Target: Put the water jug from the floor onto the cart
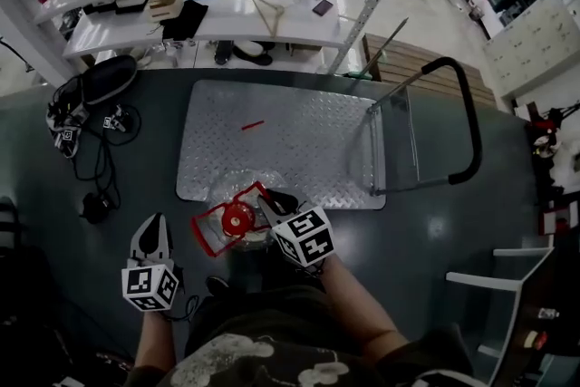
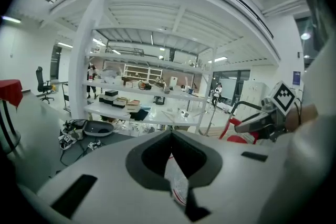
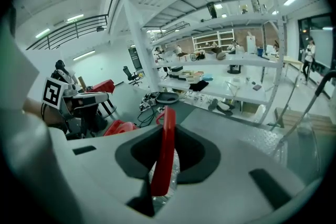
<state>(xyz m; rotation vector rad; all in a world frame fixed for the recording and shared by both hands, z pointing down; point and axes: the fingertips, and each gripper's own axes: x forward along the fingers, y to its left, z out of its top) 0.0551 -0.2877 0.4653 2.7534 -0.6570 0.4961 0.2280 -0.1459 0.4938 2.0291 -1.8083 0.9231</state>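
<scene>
Nearest the lens, the person's patterned shirt (image 1: pixel 245 360) fills the lower edge of the head view, and both forearms reach toward the cart (image 1: pixel 281 149).

Left gripper (image 1: pixel 154 229): over the dark floor (image 1: pixel 435 222) short of the cart's near edge, clear of the deck and well to the left of the jug. Its jaws lie drawn together. Only a crinkled clear film (image 2: pixel 176 182) shows at their seam, and no part of the jug sits between them.

Right gripper (image 1: pixel 268 199): at the cart's near edge, jaws clamped on the red handle (image 3: pixel 164 152) of the water jug (image 1: pixel 233 187). In the right gripper view the handle runs upright through the jaws.

Water jug: clear body with its red cap (image 1: pixel 238 217) facing up. It sits over the near edge of the cart's diamond-plate deck, toward the deck's left half. Whether it rests on the deck or hangs from the grip cannot be told.

A short red stick (image 1: pixel 253 125) lies near the middle of the deck, apart from the jug.

Push bar (image 1: pixel 468 118): black, at the cart's right end.

Beyond the cart's far edge, white shelving (image 1: pixel 217 23) carries assorted small items. Off the cart's left end, cables (image 1: pixel 95 154) and a dark rounded case (image 1: pixel 109 77) lie on the floor.
</scene>
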